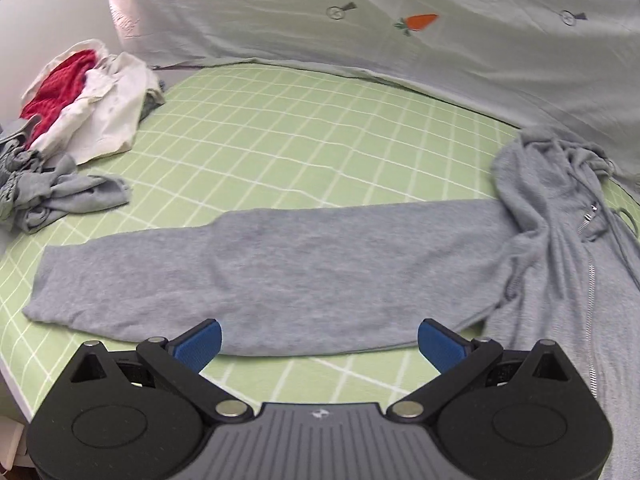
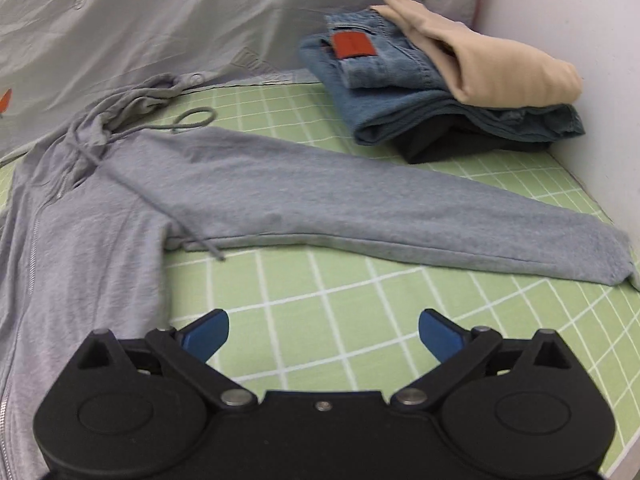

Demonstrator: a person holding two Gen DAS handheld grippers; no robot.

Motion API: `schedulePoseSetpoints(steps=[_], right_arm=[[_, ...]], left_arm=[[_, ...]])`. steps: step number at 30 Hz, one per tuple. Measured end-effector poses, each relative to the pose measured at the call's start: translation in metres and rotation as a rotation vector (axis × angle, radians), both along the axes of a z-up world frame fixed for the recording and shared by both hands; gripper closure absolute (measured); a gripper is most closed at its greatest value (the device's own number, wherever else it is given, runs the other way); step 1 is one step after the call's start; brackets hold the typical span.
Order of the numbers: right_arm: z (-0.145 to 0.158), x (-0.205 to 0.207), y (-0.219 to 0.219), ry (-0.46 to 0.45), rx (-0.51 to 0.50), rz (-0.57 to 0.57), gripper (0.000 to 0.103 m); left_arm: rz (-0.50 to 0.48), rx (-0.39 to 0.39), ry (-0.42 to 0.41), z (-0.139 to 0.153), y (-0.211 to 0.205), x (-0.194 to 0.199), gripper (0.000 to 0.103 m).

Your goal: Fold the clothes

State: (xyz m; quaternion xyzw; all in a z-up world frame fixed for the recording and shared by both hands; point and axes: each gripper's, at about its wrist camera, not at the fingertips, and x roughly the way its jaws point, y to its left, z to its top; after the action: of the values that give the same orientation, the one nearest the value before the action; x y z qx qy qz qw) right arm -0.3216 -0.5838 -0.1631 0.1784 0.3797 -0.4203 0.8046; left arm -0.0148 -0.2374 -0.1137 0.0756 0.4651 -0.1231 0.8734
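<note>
A grey zip-up hoodie (image 1: 568, 248) lies spread on the green checked sheet (image 1: 280, 128). In the left wrist view one sleeve (image 1: 272, 272) stretches out flat to the left. My left gripper (image 1: 319, 345) is open and empty, just at the near edge of that sleeve. In the right wrist view the hoodie body (image 2: 80, 240) is at the left and the other sleeve (image 2: 360, 212) stretches out to the right. My right gripper (image 2: 323, 338) is open and empty above bare sheet (image 2: 320, 304), short of that sleeve.
A heap of unfolded clothes (image 1: 80, 100), red, white and grey, lies at the far left. A stack of folded clothes (image 2: 440, 80), jeans with a beige piece on top, sits at the far right by the white wall (image 2: 580, 20). A pale quilt (image 1: 400, 20) borders the back.
</note>
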Motion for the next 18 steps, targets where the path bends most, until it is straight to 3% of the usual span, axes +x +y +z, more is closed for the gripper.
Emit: schedulePoseSetpoints(steps=[9, 15, 18], right_arm=[[0.008, 0.058, 0.098, 0.068, -0.032, 0.042, 0.0], [0.004, 0.081, 0.14, 0.101, -0.031, -0.054, 0.0], [0.003, 0.088, 0.156, 0.118, -0.055, -0.102, 0.0]], left_arm=[[0.24, 0.03, 0.024, -0.007, 0.145, 0.074, 0.0], [0.125, 0.067, 0.058, -0.028, 0.176, 0.111, 0.0], [0.109, 0.13, 0.037, -0.035, 0.187, 0.128, 0.0]])
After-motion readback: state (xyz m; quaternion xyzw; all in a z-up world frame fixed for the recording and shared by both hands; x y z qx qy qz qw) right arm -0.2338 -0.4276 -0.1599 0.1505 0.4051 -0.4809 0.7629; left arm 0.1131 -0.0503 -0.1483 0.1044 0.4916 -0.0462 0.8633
